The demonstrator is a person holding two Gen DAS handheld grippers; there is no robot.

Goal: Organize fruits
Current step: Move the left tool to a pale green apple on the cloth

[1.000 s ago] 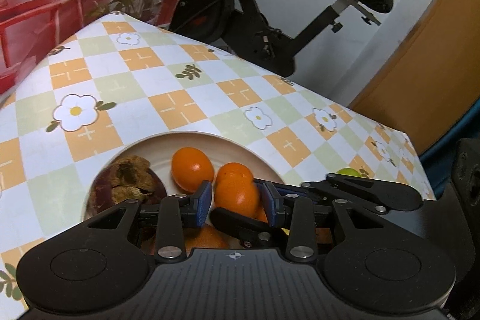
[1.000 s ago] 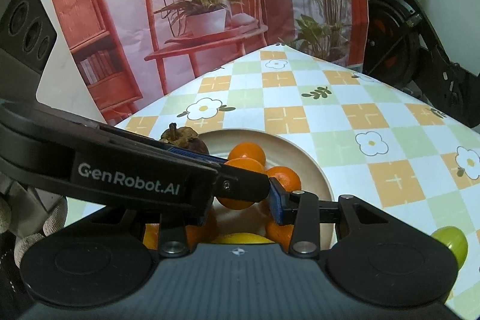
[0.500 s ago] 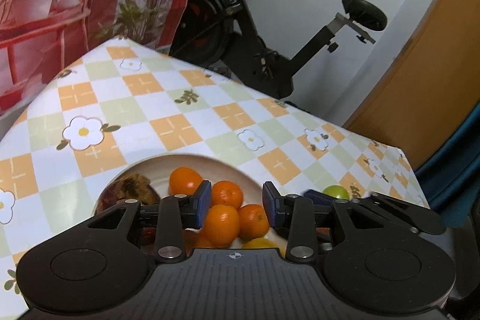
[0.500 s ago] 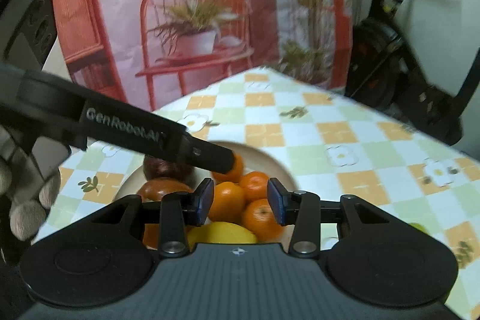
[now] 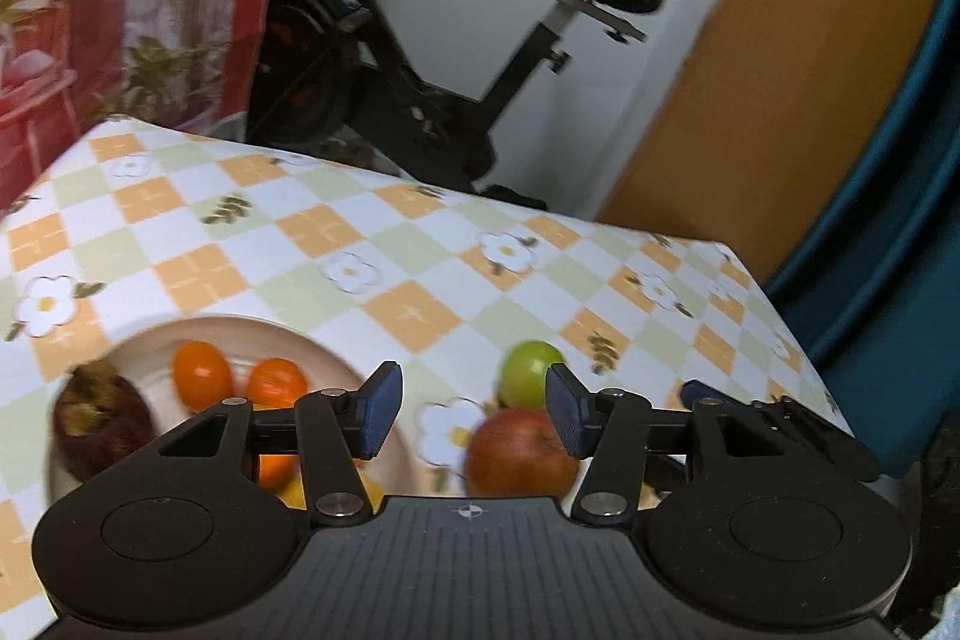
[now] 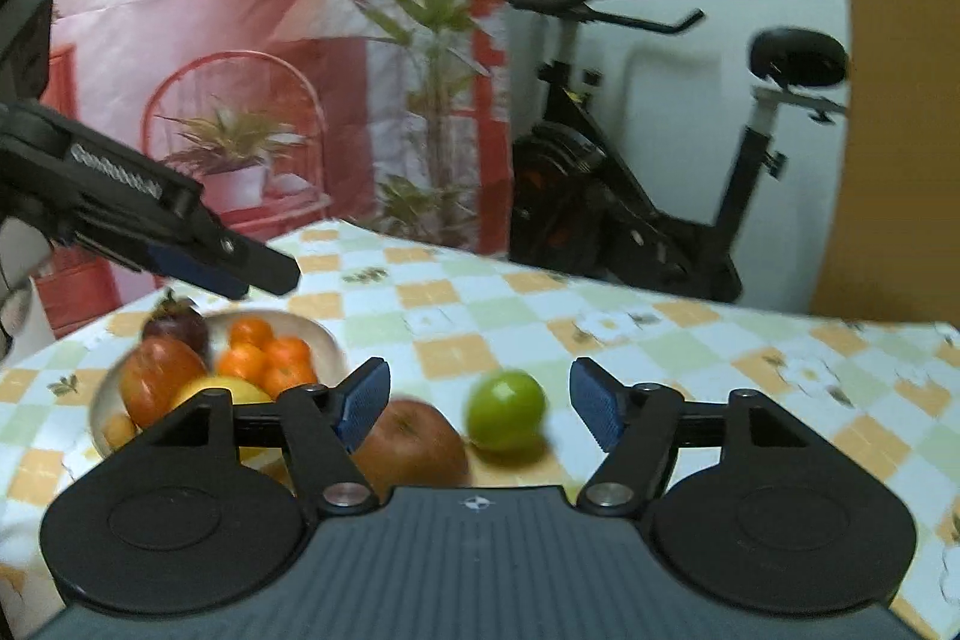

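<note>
Both fingers of the left gripper (image 5: 474, 418) are spreading apart with nothing pressed between them; a second ago they hung narrow over the plate (image 5: 180, 334), which now sits left. Its frame hides part of the red apple (image 5: 519, 451); the green fruit (image 5: 531, 370) lies just beyond, bare tablecloth (image 5: 336, 232) farther off.

From the right wrist, the right gripper (image 6: 480, 403) is widening too, empty, swung off the plate (image 6: 327, 340). Apple (image 6: 408, 445) and green fruit (image 6: 507, 409) lie near, blurred; open cloth runs right.

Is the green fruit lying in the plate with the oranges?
No: the green fruit sits on the tablecloth beside a red apple, outside the plate.
</note>
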